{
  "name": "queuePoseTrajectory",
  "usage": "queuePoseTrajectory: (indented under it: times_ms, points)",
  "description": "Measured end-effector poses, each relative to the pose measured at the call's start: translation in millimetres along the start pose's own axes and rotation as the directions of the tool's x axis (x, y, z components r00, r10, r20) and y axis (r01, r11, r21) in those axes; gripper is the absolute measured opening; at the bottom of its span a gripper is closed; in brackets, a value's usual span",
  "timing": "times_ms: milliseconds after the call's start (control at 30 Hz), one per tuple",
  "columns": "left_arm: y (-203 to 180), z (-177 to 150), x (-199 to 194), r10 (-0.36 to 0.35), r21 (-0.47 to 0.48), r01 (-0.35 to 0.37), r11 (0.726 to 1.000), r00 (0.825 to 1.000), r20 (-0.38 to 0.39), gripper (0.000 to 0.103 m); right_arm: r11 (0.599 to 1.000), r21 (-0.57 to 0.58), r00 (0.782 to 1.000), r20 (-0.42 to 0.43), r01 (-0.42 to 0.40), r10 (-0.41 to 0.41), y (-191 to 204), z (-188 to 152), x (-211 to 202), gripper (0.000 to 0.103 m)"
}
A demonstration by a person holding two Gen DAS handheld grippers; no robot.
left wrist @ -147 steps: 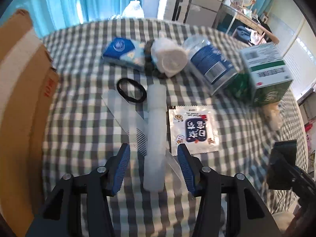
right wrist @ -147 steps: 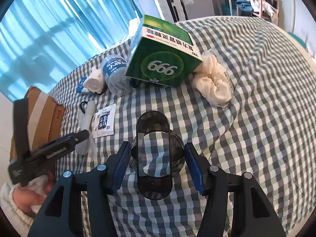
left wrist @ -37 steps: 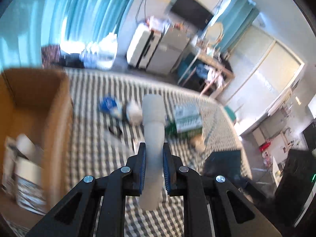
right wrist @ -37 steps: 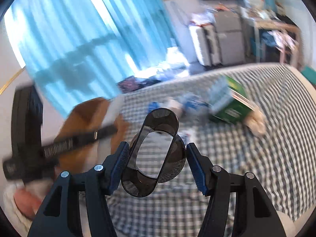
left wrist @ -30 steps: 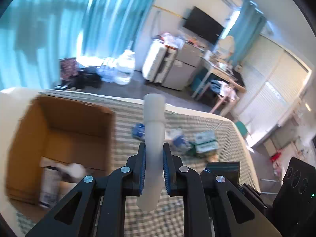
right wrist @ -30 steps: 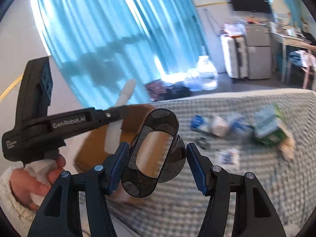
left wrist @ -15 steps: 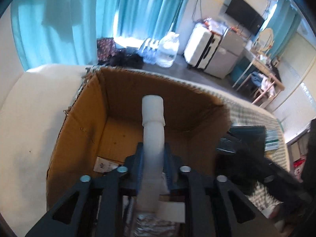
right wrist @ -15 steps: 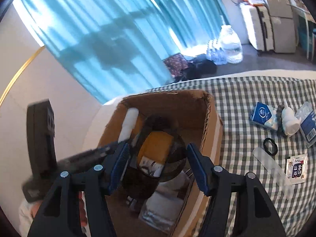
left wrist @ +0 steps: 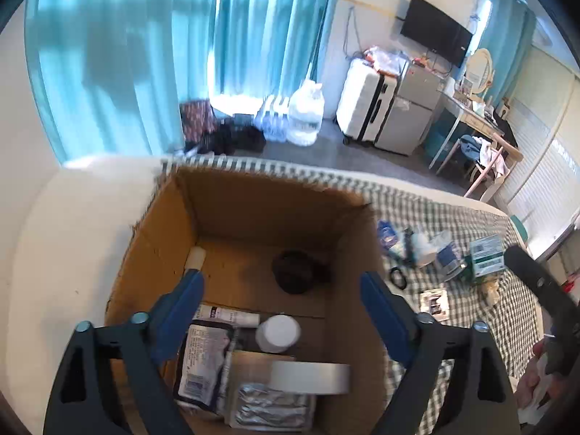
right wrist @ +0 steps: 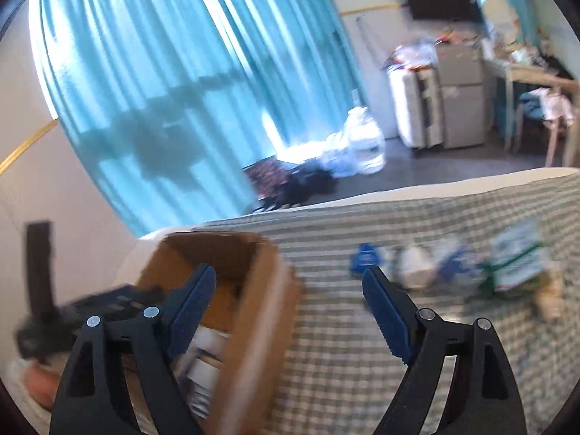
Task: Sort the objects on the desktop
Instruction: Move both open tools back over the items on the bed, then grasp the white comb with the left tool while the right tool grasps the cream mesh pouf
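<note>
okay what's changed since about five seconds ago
Both grippers carried their loads from the checked cloth to the cardboard box and have just been opening: the white tube and dark round holder now lie inside. Left gripper and right gripper are empty. The other clutter stayed.

The open cardboard box [left wrist: 174,217] stands on the checked cloth. Inside, a white tube [left wrist: 195,256] leans against its left wall and a dark round holder [left wrist: 293,272] lies near the back. Towards the front lie a white-capped bottle [left wrist: 278,332], a tape roll [left wrist: 310,377], a printed pouch [left wrist: 203,366] and a foil pack [left wrist: 270,407].
</note>
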State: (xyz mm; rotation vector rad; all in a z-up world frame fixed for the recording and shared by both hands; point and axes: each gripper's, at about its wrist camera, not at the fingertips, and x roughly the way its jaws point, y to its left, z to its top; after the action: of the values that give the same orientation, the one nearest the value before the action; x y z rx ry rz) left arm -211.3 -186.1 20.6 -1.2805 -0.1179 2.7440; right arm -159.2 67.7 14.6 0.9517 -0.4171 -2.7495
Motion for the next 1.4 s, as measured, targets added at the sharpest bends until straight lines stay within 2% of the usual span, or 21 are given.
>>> queuePoseTrajectory:
  times_ms: [67, 133, 267, 400, 567, 667, 767, 867, 967, 1067, 1200, 1400]
  points:
    - [-22.8, 3.4, -20.2, 0.031, 0.012, -0.032, 0.999, 0.999, 0.033, 0.103, 0.999, -0.004, 0.999, 0.021, 0.039, -0.039, -14.7, -0.5, -24.9, 0.084]
    - [-50.4, 3.0, -38.1, 0.055, 0.017, -0.056, 0.998, 0.997, 0.056, 0.103, 0.996, -0.011, 0.996, 0.026, 0.085, -0.085, -28.0, -1.5, -46.6, 0.085]
    - [-98.9, -7.9, -53.0, 0.050, 0.026, -0.052, 0.998, 0.996, 0.074, 0.103, 0.987, -0.019, 0.984, 0.084, 0.160, -0.158, -61.7, -10.7, -100.5, 0.091]
    - [-146.7, -28.0, -43.1, 0.017, 0.022, -0.018, 1.000, 1.000, 0.024, 0.103, 0.973, 0.002, 0.970, 0.079, 0.231, -0.231, -97.9, -24.2, -128.5, 0.091]
    - [-204.9, -61.5, -16.4, 0.019, 0.059, -0.019, 0.998, 1.000, -0.014, 0.103, 0.955, 0.052, 0.955, 0.036, 0.292, -0.294, -146.4, -47.6, -139.6, 0.091]
    - [-232.9, -77.6, 14.3, 0.051, 0.120, -0.042, 0.992, 0.996, -0.069, 0.103, 0.935, 0.081, 0.937, 0.004, 0.347, -0.348, -175.3, -60.0, -135.2, 0.091]
    - [-253.6, -93.7, 42.3, 0.074, 0.173, -0.055, 0.983, 0.992, -0.106, 0.103, 0.924, 0.135, 0.934, -0.031, 0.358, -0.357, -201.3, -70.3, -124.0, 0.091]
    - [-265.6, -106.1, 71.0, 0.064, 0.193, -0.035, 0.981, 0.987, -0.150, 0.103, 0.912, 0.170, 0.928, -0.064, 0.372, -0.366, -223.9, -79.9, -110.2, 0.091]
    - [-271.8, -112.2, 96.1, 0.060, 0.191, -0.025, 0.981, 0.982, -0.180, 0.103, 0.904, 0.173, 0.921, -0.095, 0.390, -0.379, -238.5, -86.5, -90.7, 0.091]
    - [-275.2, -111.4, 124.5, 0.063, 0.178, -0.024, 0.984, 0.975, -0.215, 0.103, 0.906, 0.180, 0.922, -0.128, 0.384, -0.365, -254.5, -87.1, -65.7, 0.091]
    - [-278.0, -107.9, 162.4, 0.085, 0.164, -0.044, 0.986, 0.964, -0.251, 0.103, 0.890, 0.263, 0.926, -0.175, 0.372, -0.335, -286.0, -82.8, -32.4, 0.091]
    - [-283.2, -109.1, 213.4, 0.077, 0.131, -0.039, 0.991, 0.951, -0.298, 0.103, 0.880, 0.179, 0.892, -0.202, 0.439, -0.404, -306.7, -69.5, 12.5, 0.091]
